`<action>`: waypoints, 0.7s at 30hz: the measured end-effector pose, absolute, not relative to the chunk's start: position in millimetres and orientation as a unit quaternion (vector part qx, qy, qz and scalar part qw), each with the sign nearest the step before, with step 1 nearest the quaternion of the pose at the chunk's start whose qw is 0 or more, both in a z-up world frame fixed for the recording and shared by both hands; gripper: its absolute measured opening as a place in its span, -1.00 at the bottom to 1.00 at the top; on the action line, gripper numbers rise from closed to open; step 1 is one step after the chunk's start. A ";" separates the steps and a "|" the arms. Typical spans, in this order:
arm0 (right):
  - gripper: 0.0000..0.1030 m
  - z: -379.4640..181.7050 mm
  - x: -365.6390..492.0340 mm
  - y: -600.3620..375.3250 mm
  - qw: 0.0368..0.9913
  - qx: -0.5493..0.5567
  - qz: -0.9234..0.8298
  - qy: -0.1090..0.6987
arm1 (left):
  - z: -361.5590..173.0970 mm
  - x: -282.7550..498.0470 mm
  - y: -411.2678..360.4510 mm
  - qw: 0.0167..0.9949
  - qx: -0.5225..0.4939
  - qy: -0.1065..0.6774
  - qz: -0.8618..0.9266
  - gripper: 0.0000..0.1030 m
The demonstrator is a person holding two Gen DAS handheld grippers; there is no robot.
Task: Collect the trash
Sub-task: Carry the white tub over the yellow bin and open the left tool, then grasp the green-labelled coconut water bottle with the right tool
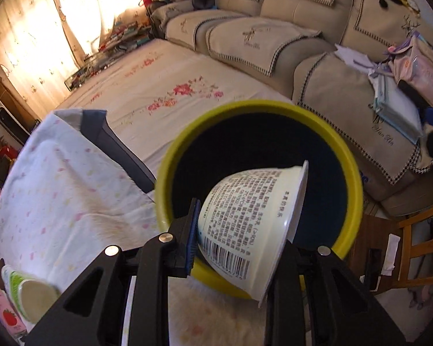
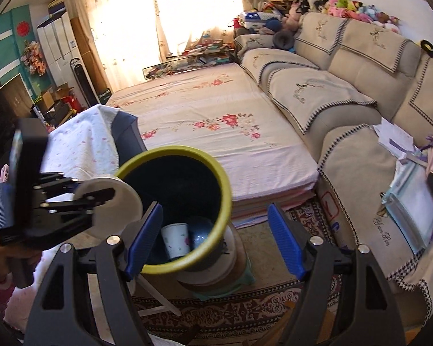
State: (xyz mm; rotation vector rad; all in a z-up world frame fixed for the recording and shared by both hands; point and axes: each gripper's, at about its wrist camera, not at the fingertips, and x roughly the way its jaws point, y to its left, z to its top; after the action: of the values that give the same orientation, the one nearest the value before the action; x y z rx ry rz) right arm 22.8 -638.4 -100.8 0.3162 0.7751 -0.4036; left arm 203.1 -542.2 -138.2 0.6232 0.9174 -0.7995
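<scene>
My left gripper [image 1: 239, 239] is shut on a white yoghurt cup [image 1: 245, 210] with printed text and a barcode. The cup lies tilted on its side over the mouth of a dark bin with a yellow-green rim [image 1: 352, 178]. The right wrist view shows the same bin [image 2: 225, 190] from above, with a white paper cup [image 2: 176, 240] and something bluish at its bottom. At the bin's left edge in that view, the left gripper [image 2: 95, 204] holds the yoghurt cup [image 2: 124, 199]. My right gripper [image 2: 216, 240] stands open just in front of the bin, nothing between its blue pads [image 2: 285, 242].
Left of the bin is a table under a white spotted cloth [image 1: 57, 187], with a pink strawberry milk carton [image 1: 3, 311] and a green-and-white cup [image 1: 29, 294]. The bin stands on a stool [image 2: 216, 271] on a patterned rug. Behind are a floral mattress [image 2: 216, 132] and beige sofa [image 2: 346, 101].
</scene>
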 end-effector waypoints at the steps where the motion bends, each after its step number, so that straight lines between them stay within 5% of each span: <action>1: 0.40 -102.3 21.0 -641.1 0.893 0.154 -0.197 0.375 | -143.9 206.3 -546.1 0.772 0.288 0.432 -0.366 -0.49; 4: 0.40 -105.8 18.4 -645.1 0.890 0.159 -0.198 0.378 | -152.6 207.7 -547.9 0.772 0.289 0.440 -0.355 -0.19; 11: 0.40 -112.7 27.7 -636.1 0.891 0.160 -0.181 0.385 | -119.3 203.9 -514.1 0.793 0.256 0.417 -0.363 0.09; 21: 0.41 -118.9 71.8 -572.4 0.899 0.131 -0.103 0.406 | -29.9 170.8 -360.4 0.856 0.152 0.352 -0.347 0.77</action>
State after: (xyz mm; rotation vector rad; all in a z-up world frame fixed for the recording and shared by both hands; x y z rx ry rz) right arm 71.8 -572.4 -118.9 0.2714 0.8410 -0.2123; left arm 170.8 -360.4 -29.9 0.3191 0.7400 -0.7298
